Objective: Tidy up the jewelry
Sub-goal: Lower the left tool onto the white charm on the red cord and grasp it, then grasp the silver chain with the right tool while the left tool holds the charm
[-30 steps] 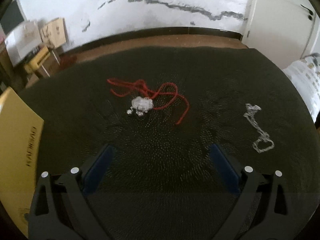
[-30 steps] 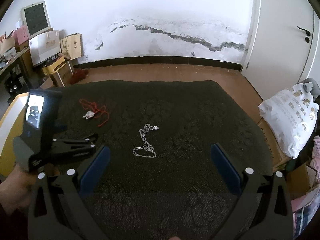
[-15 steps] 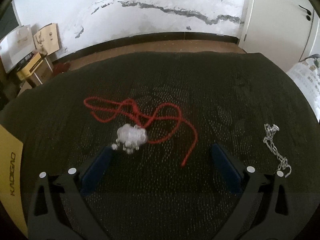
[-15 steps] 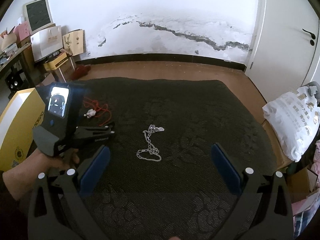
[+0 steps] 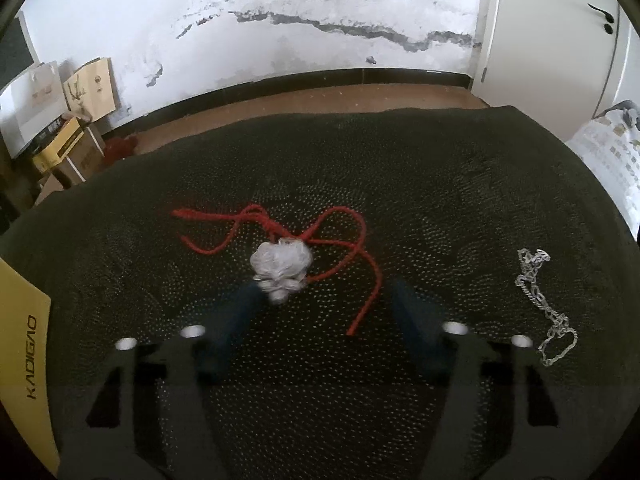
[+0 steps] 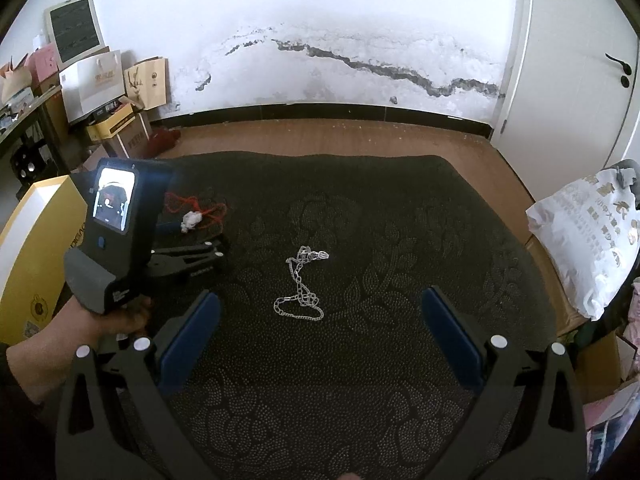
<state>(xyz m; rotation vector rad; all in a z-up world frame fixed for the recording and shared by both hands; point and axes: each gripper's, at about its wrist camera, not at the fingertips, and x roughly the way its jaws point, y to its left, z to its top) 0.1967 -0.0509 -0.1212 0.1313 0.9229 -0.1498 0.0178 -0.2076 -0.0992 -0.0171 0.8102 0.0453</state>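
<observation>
A red cord necklace (image 5: 256, 224) with a pale crystal pendant (image 5: 281, 266) lies on the dark mat (image 5: 440, 184). My left gripper (image 5: 326, 294) is open, low over the mat, and the pendant sits just inside its left finger (image 5: 240, 316). A silver chain (image 5: 544, 312) lies to the right of it. In the right wrist view the chain (image 6: 302, 284) lies ahead of my open, empty right gripper (image 6: 320, 316), and the left gripper (image 6: 192, 258) reaches toward the pendant (image 6: 191, 220) at the left.
A yellow box (image 6: 24, 264) stands at the mat's left edge and also shows in the left wrist view (image 5: 24, 360). A white printed bag (image 6: 588, 240) sits off the right edge. Cardboard boxes and paper bags (image 6: 112, 104) stand along the far left wall.
My left gripper has moved forward and down to the red necklace, so the pendant now lies between its fingers. The jaws have narrowed somewhat. The right gripper has barely moved.
</observation>
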